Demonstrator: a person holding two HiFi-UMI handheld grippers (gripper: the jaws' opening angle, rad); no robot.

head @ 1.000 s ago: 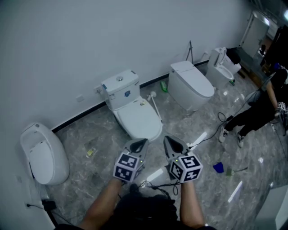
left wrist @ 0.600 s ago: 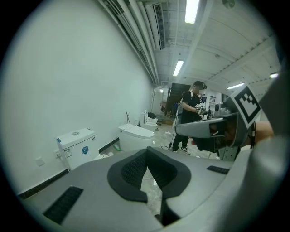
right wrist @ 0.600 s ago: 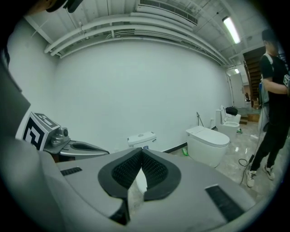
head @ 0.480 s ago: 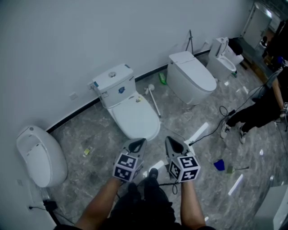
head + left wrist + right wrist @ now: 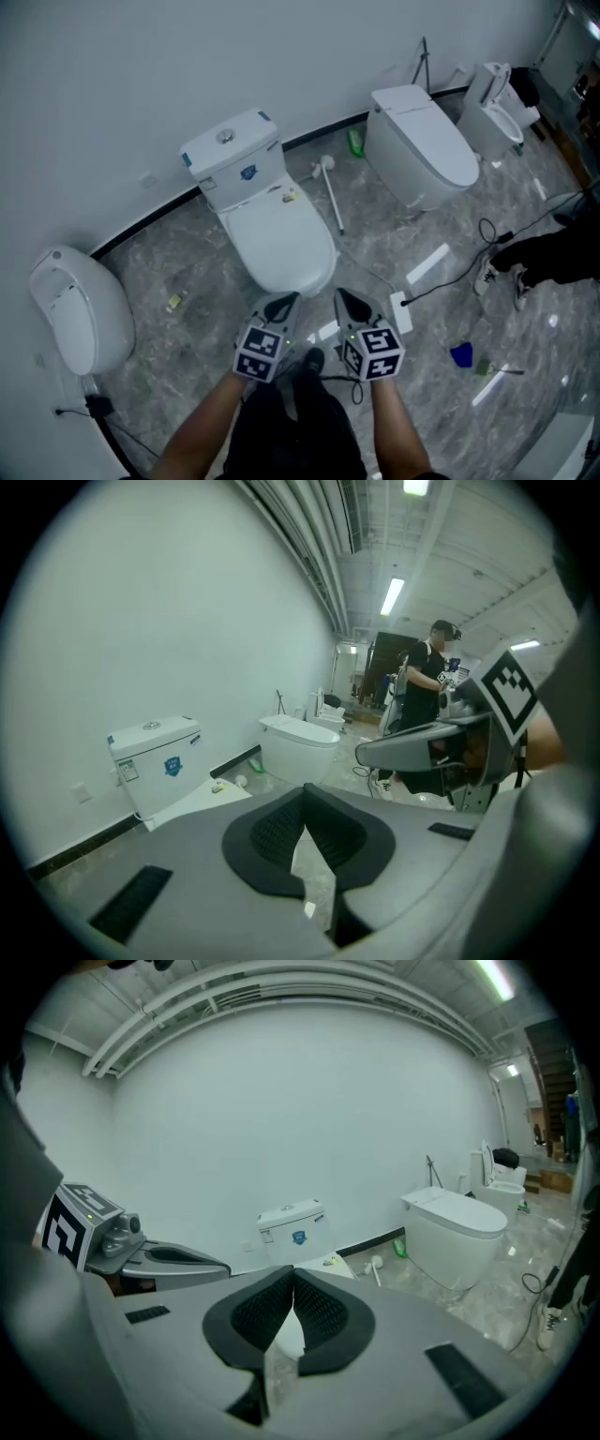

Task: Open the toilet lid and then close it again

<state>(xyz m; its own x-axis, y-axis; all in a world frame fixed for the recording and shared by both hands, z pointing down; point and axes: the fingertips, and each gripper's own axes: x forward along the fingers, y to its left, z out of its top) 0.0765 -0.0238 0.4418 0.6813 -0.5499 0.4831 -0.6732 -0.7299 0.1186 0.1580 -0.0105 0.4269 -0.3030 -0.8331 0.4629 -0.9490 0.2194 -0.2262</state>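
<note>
**Left gripper and right gripper shut, empty**

Both are held side by side near the front of the white toilet. Its lid is seen lying closed and untouched, the cistern behind it.

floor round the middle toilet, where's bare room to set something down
Barest: the floor between the middle toilet and the rounded white fixture on the left, bar one small scrap. Crowded on the right: brush, cable, white box, blue object.
</note>
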